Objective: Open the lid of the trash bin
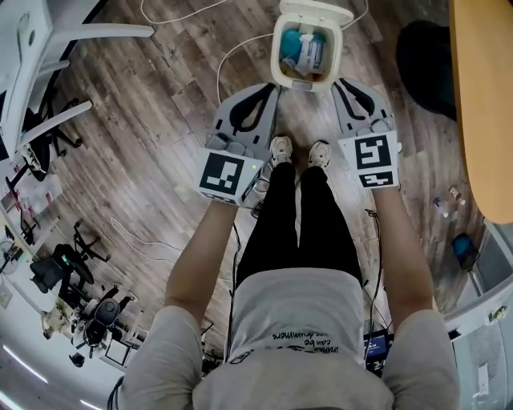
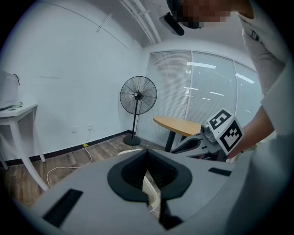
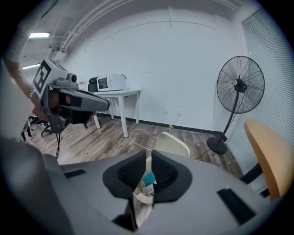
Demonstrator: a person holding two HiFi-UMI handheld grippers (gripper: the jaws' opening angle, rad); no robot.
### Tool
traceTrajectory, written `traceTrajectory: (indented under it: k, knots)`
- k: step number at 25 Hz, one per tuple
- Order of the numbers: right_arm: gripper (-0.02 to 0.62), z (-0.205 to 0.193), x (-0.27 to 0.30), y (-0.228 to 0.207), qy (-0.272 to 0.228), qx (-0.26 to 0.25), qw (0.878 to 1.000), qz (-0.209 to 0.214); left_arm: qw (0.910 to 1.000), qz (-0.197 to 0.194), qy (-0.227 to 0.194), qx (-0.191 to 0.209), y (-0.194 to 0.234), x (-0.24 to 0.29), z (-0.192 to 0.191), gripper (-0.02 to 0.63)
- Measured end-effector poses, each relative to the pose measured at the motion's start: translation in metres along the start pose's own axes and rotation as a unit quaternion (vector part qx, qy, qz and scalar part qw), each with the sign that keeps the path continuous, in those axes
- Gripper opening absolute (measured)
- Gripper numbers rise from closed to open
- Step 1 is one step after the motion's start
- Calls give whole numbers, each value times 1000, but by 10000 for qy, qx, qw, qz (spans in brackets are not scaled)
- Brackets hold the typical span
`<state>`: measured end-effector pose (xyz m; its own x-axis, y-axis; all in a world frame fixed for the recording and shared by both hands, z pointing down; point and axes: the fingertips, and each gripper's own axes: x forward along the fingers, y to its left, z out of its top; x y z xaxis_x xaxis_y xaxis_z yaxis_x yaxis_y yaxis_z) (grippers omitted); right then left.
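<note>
The trash bin [image 1: 304,83], its lid [image 1: 317,10] already tipped back, stood top centre, just ahead between both empty claws: left claw [image 1: 272,90] closed, right claw [image 1: 338,83] slightly apart, neither nearer.

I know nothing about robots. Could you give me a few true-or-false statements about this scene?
1. The trash bin has its lid shut. False: the lid stands open.
2. Items lie inside the bin. True.
3. The right hand-held gripper grips the lid. False: nothing is between its jaws.
4. A standing fan is in the room. True.
</note>
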<state>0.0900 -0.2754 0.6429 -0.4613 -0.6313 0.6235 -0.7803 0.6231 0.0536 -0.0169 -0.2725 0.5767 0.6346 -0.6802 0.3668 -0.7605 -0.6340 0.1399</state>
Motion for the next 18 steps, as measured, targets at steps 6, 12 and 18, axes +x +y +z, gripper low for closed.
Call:
traceTrajectory:
  k: [6, 12, 18]
  knots:
    - [43, 44, -37, 0, -305, 113, 9995, -35, 9998, -45, -171, -23, -14, -21, 44, 15]
    - [30, 85, -80, 4, -636, 254, 9976, -96, 9992, -49, -389, 84, -30, -47, 87, 15]
    - [18, 121, -123, 4, -952, 302, 9949, -110, 9980, -2, -600, 210, -44, -71, 131, 15]
